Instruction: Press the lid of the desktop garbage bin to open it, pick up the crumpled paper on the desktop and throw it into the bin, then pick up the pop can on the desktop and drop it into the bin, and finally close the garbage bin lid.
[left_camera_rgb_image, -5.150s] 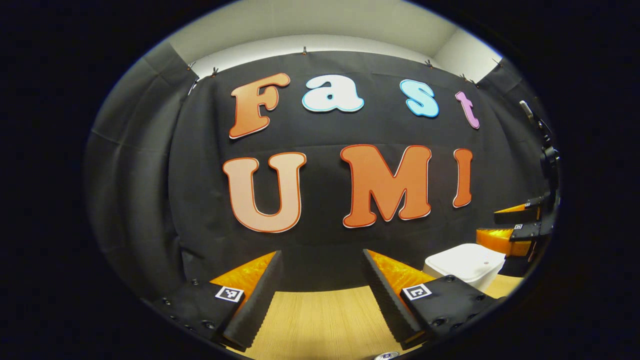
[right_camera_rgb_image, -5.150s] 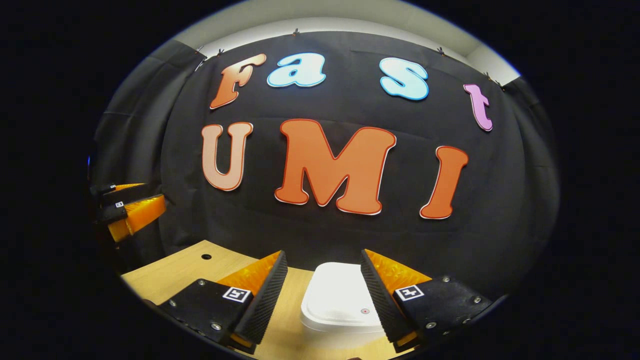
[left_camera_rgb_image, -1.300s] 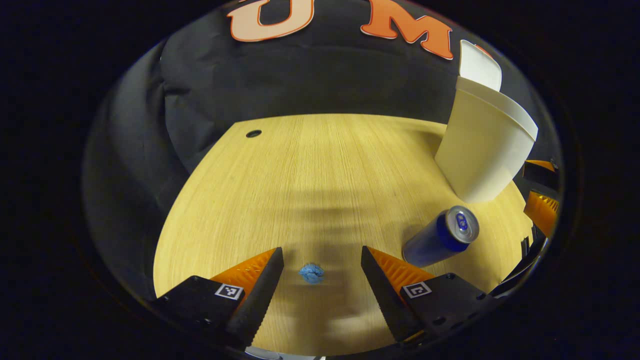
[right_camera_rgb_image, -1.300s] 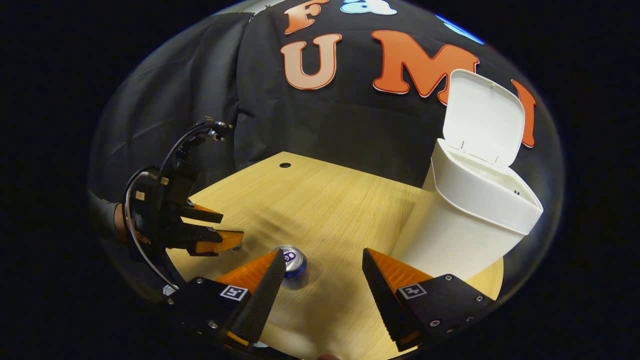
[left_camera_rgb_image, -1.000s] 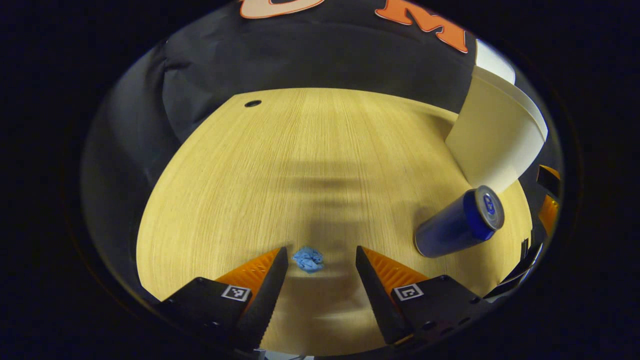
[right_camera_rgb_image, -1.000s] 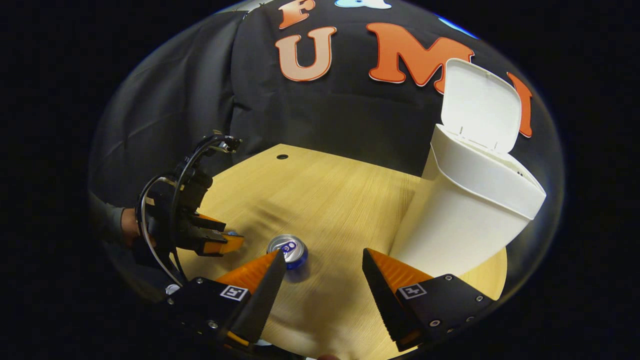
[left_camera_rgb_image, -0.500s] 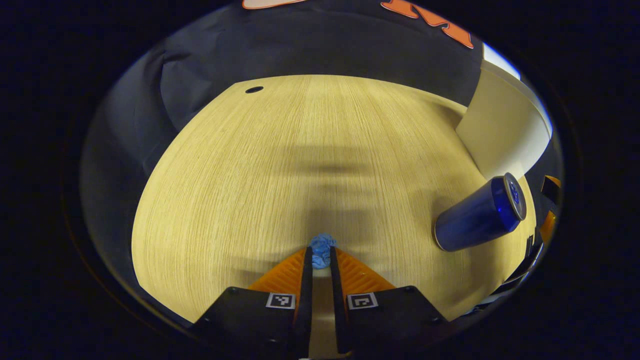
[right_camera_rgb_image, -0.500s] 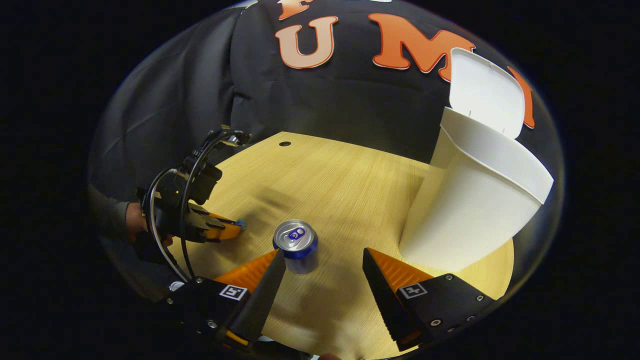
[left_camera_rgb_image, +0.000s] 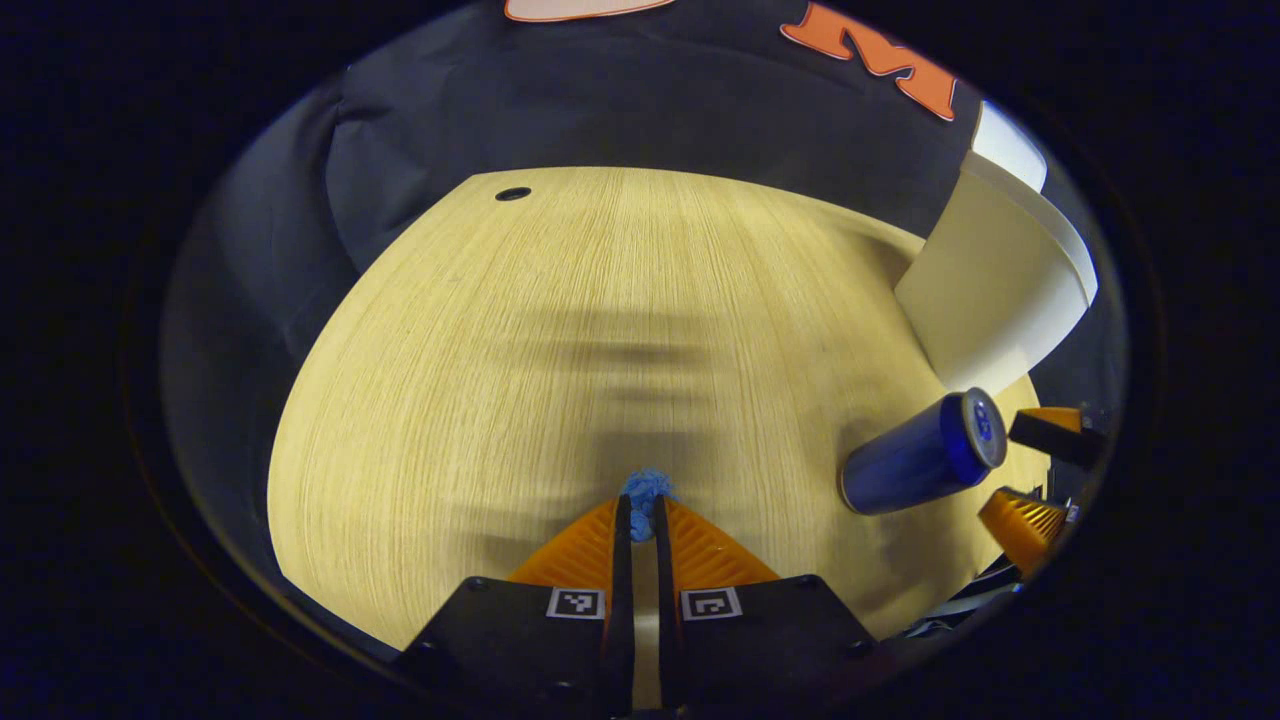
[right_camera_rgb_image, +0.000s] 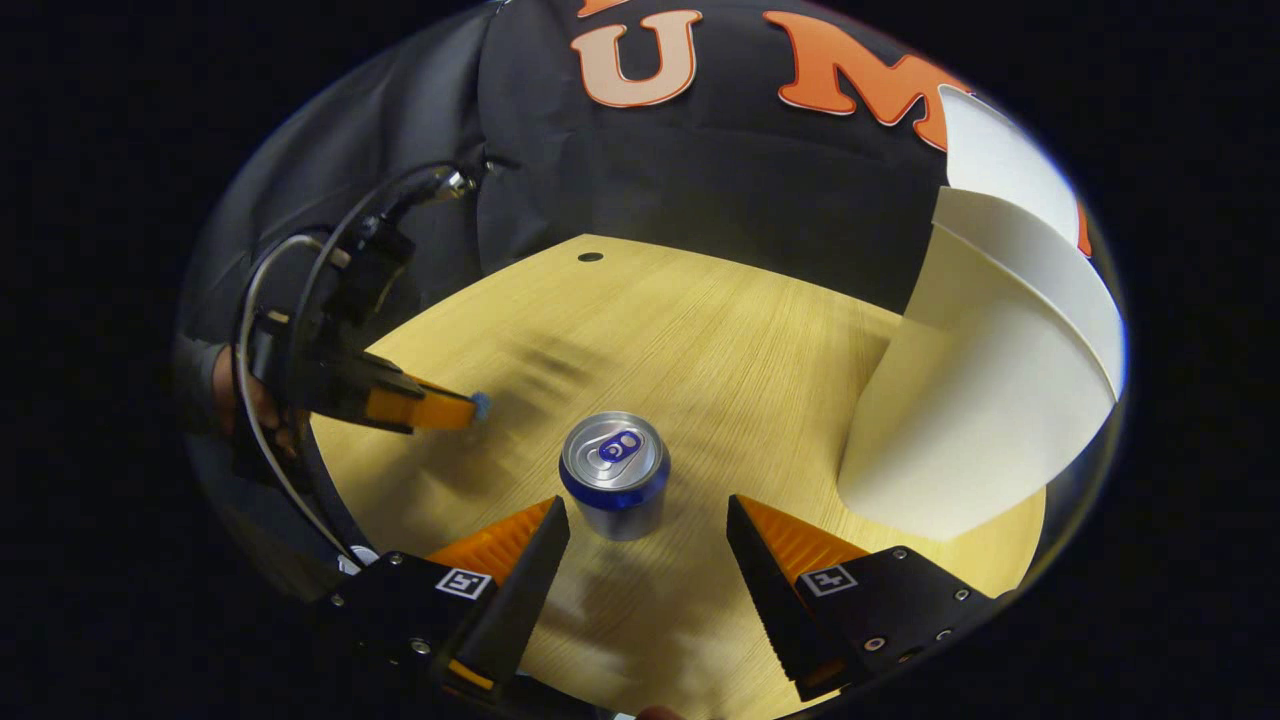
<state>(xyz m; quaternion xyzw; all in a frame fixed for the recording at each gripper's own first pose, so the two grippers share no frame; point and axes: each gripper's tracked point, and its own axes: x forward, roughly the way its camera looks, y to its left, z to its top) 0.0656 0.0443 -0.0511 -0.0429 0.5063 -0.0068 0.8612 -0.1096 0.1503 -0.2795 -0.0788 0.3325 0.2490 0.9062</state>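
Two pairs of tongs work over a pale wood-grain tabletop (left_camera_rgb_image: 480, 360), each held in a person's hand. Seen in the left gripper view, the left tongs (left_camera_rgb_image: 638, 515) are clenched on a small crumpled ball of blue paper (left_camera_rgb_image: 645, 490), which is pinched at their very tips with both fingers pressing on it. The right gripper view shows these same tongs (right_camera_rgb_image: 470, 408) from the side, with the blue paper (right_camera_rgb_image: 481, 404) peeking out at the tip and a hand (right_camera_rgb_image: 245, 400) gripping the handle behind them.

The right tongs (right_camera_rgb_image: 648, 525) are released, their fingers spread wide, and hover just above a blue pop can with a silver top (right_camera_rgb_image: 614, 475). This can stands upright on the tabletop, framed between the two spread fingers, neither of which touches it. The paper is off to the can's left.

On the can's other side, near it, stands a tall white plastic garbage bin (right_camera_rgb_image: 985, 400), and its hinged lid (right_camera_rgb_image: 1000, 160) is raised. Beyond the can, near the tabletop's far edge, is a small round dark hole (right_camera_rgb_image: 590, 257).
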